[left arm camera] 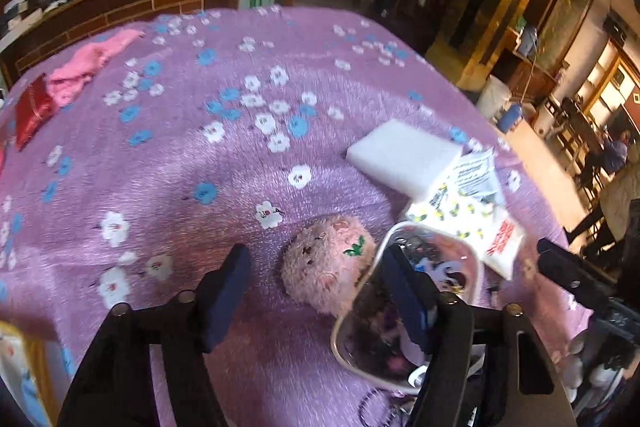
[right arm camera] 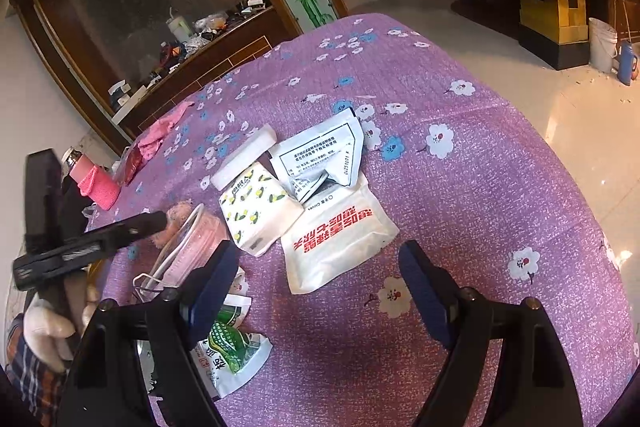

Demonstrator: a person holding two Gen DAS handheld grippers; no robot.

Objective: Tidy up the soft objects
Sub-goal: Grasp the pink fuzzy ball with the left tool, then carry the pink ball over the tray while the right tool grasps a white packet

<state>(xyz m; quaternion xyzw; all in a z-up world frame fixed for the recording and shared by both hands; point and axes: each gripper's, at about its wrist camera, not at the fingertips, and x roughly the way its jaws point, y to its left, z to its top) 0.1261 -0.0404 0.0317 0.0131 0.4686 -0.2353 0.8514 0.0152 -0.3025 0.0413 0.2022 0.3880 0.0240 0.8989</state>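
Observation:
A pink plush toy (left arm camera: 326, 269) lies on the purple flowered cloth (left arm camera: 224, 163), just ahead of my open left gripper (left arm camera: 316, 267). A clear plastic pouch (left arm camera: 404, 307) lies beside the toy, under the gripper's right finger. A white foam block (left arm camera: 404, 155), a lemon-print tissue pack (right arm camera: 260, 209), a grey foil packet (right arm camera: 320, 157) and a white bag with red print (right arm camera: 336, 239) lie together. My right gripper (right arm camera: 316, 271) is open and empty, just in front of the white bag. A green snack packet (right arm camera: 230, 345) lies under its left finger.
A pink cloth (left arm camera: 86, 67) and a red packet (left arm camera: 34, 109) lie at the far left of the table. A pink bottle (right arm camera: 94, 179) stands near the left edge. The left gripper shows in the right wrist view (right arm camera: 92, 239). A wooden counter (right arm camera: 200, 63) stands behind the table.

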